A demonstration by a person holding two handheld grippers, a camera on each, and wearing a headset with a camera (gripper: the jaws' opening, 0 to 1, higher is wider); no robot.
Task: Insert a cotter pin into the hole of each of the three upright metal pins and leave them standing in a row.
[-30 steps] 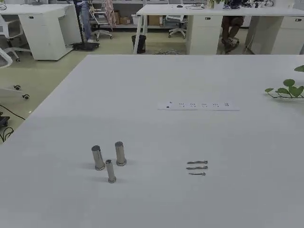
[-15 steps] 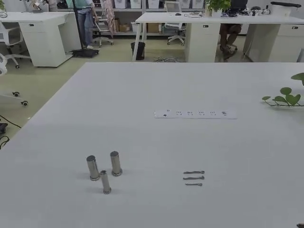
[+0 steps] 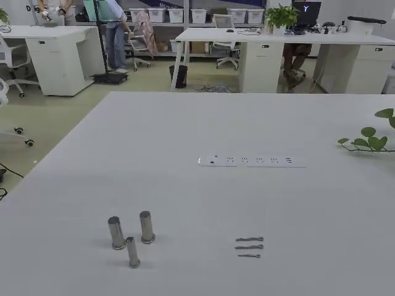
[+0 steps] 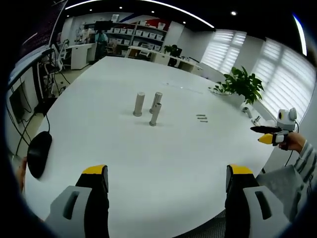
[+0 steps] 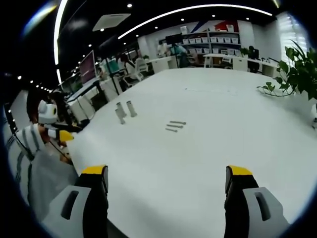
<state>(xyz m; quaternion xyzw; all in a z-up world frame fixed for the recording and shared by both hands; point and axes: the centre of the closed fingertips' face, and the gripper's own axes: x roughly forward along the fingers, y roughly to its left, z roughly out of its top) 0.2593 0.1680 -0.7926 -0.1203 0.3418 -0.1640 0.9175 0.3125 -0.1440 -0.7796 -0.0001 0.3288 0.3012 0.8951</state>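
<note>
Three metal pins (image 3: 133,250) stand upright in a tight cluster on the near left of the white table (image 3: 197,123). Three cotter pins (image 3: 249,246) lie side by side well to their right. A power strip (image 3: 251,161) lies farther back. The left gripper (image 4: 167,171) and right gripper (image 5: 167,171) hover at the table's edge, jaws spread wide and empty.

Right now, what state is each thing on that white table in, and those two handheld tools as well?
Three metal pins: standing upright, clustered in a triangle rather than a row, nothing inserted yet.
Three cotter pins: lying flat, side by side, apart from the metal pins.
Power strip: lying flat, farther back on the table.
Left gripper: jaws wide open, holding nothing.
Right gripper: jaws wide open, holding nothing.
</note>
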